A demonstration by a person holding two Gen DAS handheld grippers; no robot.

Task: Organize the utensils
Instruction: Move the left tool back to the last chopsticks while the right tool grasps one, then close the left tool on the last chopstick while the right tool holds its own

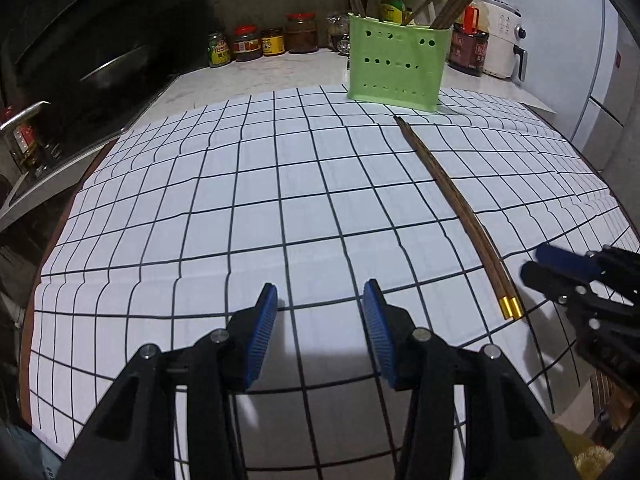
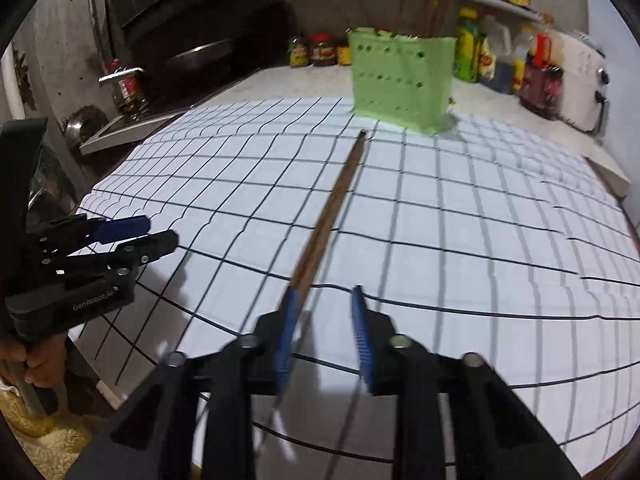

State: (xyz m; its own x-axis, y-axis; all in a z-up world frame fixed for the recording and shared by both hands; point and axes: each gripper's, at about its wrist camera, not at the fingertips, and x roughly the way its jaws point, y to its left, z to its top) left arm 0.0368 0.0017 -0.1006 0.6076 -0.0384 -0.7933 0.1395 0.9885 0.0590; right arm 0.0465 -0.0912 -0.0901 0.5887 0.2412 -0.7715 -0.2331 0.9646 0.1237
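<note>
- Green is the colour of the holder (image 1: 396, 68). It is a plastic box with little round holes, and it stands at the far edge of the mat.
- We see other chopsticks (image 1: 456, 4) standing inside it, brown with gold tops, leaning this way and that.
- The mat (image 1: 200, 200) is white with black lines that make squares. It covers most of the counter.
- Two brown chopsticks (image 1: 452, 196) lie flat on the mat, side by side and touching. Their thin ends point at the holder, near it but not touching, and their gold ends point back at us.
- The left gripper (image 1: 320, 292) hangs over bare mat, well to the left of the chopsticks. Its blue pads stand wide apart, with nothing between them.
- The right gripper (image 2: 324, 292) is down by the gold ends. Its pads have only a narrow gap, and we see nothing pinched in it. The chopsticks run behind its left finger, so we cannot tell if it touches them.
- In the right view, a hand (image 2: 36, 364) grips the handle of the left gripper.
- Behind the holder stands a row of jars (image 1: 256, 42) with red and yellow lids, plus a white machine (image 1: 504, 40) at the far right.
</note>
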